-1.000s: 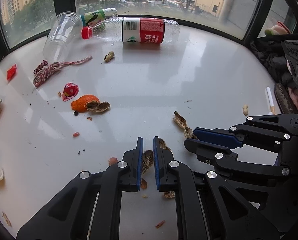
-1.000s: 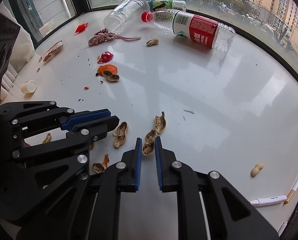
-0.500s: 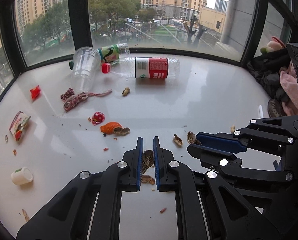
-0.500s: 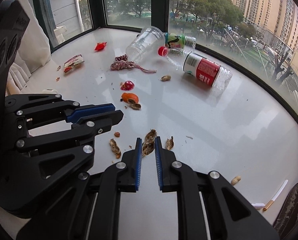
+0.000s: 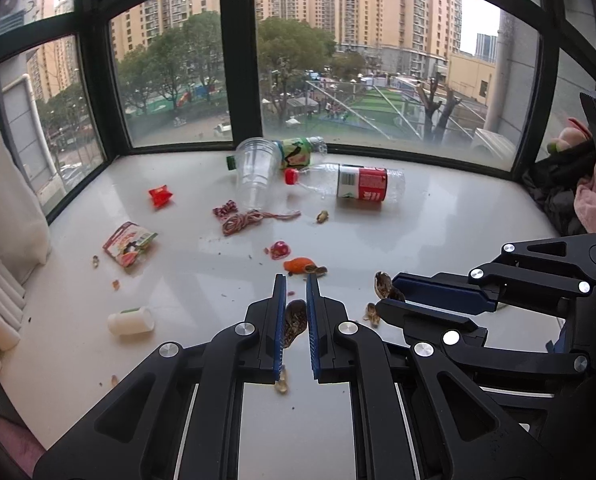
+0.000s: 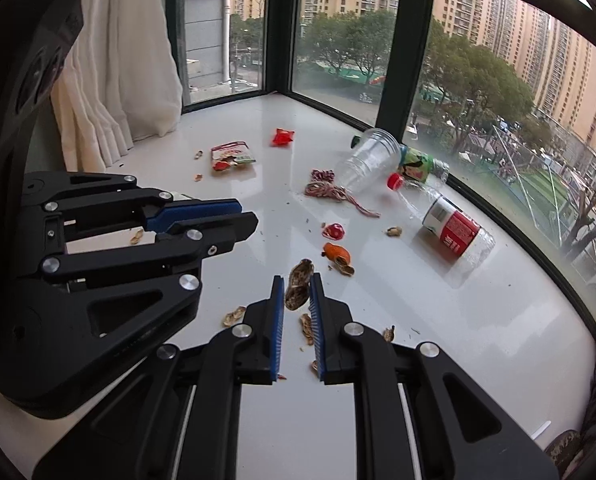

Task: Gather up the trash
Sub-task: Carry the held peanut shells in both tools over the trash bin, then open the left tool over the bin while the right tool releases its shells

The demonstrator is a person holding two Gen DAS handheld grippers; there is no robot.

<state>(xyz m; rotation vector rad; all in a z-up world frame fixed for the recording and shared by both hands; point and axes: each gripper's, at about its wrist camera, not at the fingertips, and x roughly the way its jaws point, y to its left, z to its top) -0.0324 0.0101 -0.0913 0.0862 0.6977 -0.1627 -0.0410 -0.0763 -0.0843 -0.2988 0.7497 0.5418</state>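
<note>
Between the left gripper's fingers: the left gripper (image 5: 295,322) pinches a brown peanut shell (image 5: 294,323), jaws nearly together, raised above the white sill (image 5: 438,240)
Between the right gripper's fingers: the right gripper (image 6: 297,312) clamps another peanut shell (image 6: 299,285), which sticks out past the blue pads (image 6: 277,320)
Just below the grippers: loose shell fragments (image 6: 306,327) lie on the sill, one more (image 6: 233,316) to the left
Middle ground: an orange peel (image 5: 298,265) touches a shell half; just beyond it a red foil wrapper (image 5: 279,249)
Left side: a small white bottle (image 5: 131,321) on its side, a printed snack packet (image 5: 129,243), a red wrapper (image 5: 161,195) further back
Further out: a coil of red-and-white string (image 5: 243,220), a whole peanut (image 5: 322,216)
By the window (farthest): a clear plastic cup (image 5: 255,172) on its side, a red-labelled bottle (image 5: 354,182) with a red cap, and a green-labelled bottle (image 5: 298,151) behind both
Right edge: a heap of dark and pink clothing (image 5: 570,188)
</note>
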